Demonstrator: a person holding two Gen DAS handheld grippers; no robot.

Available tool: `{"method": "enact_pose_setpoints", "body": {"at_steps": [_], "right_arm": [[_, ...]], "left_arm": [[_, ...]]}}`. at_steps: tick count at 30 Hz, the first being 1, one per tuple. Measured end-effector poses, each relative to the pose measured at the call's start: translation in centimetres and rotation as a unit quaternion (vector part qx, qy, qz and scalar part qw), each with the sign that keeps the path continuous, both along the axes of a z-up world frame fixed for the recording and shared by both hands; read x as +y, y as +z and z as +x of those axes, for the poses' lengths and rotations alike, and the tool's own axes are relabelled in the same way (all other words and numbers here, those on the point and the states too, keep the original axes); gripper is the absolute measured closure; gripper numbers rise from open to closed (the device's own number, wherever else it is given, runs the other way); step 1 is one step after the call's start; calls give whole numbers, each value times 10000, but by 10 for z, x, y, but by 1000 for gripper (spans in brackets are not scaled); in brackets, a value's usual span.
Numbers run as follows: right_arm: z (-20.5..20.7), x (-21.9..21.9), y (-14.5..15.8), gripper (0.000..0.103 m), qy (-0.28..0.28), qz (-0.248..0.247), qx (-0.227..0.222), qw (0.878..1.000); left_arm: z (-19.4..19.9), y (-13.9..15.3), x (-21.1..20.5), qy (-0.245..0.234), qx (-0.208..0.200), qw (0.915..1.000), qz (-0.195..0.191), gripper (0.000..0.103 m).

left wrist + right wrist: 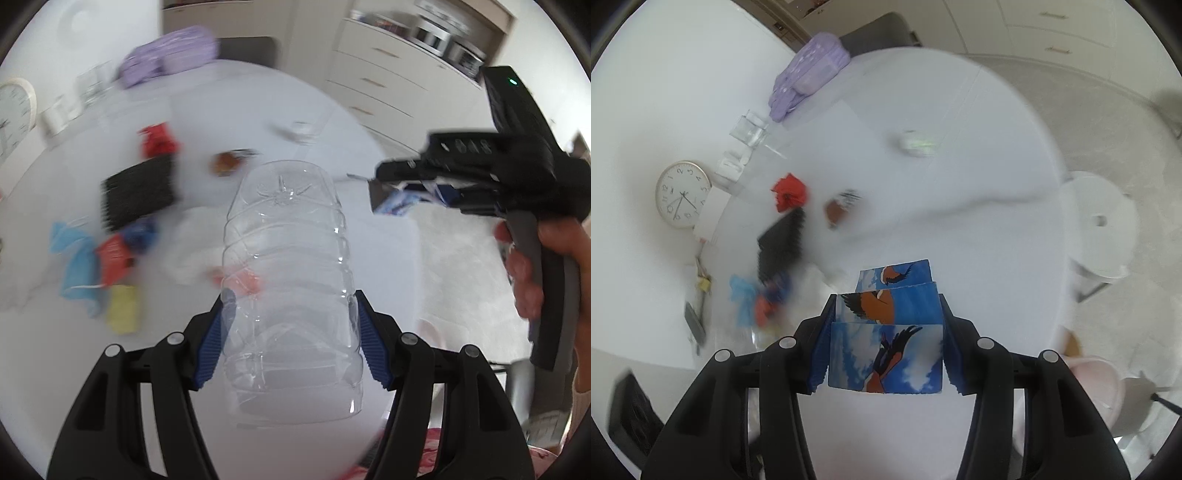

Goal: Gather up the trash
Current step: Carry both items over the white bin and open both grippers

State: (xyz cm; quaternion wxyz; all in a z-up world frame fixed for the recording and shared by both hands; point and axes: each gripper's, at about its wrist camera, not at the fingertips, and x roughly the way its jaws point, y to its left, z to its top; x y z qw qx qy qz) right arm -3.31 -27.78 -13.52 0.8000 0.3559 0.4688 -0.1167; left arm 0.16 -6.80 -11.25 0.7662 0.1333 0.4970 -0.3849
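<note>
A clear, ribbed plastic bottle (288, 240) is clamped between the blue pads of my left gripper (293, 295), base pointing away, lifted above the white table (332, 110). My right gripper (886, 299) is shut on a blue carton printed with orange birds (886, 354), its pads pressing both sides. In the left wrist view the right gripper (391, 184) hangs at the right, a hand (528, 273) on its grip, the carton (399, 201) showing between its fingers. More trash lies blurred on the table: a red crumpled wrapper (788, 192), a blue plastic scrap (740, 295) and a brown piece (834, 212).
A black flat object (781, 243), a yellow piece (122, 310), a purple bag (809, 74) and a glass (750, 129) are on the table. A clock (682, 194) leans at the left edge. A white stool (1100, 225) stands to the right; drawers (373, 81) are behind.
</note>
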Motion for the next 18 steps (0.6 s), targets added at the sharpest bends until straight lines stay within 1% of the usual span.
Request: {"method": "enact_pose_setpoints", "body": {"at_steps": [3, 5, 7, 10, 13, 16, 18], "right_arm": [[-65, -18, 5, 52, -108, -139, 66, 9998], [-118, -32, 6, 52, -271, -235, 146, 9992], [-160, -45, 3, 52, -430, -286, 234, 9984], [-219, -64, -4, 52, -683, -293, 334, 9967], [-259, -79, -13, 52, -869, -192, 357, 9954], [-286, -91, -18, 52, -908, -182, 335, 9951], [-295, -96, -19, 52, -863, -175, 282, 9957]], "left_arm": [[-39, 3, -34, -397, 64, 9992, 11, 41], [-61, 4, -54, -595, 163, 9981, 2, 41], [-89, 5, -79, -830, 247, 9962, 14, 41], [-124, 6, -112, -1096, 203, 9937, 118, 41], [-154, 4, -141, -1283, 188, 9913, 223, 41], [-177, 3, -161, -1347, 121, 9903, 315, 41], [-191, 5, -173, -1338, 46, 9903, 381, 41]]}}
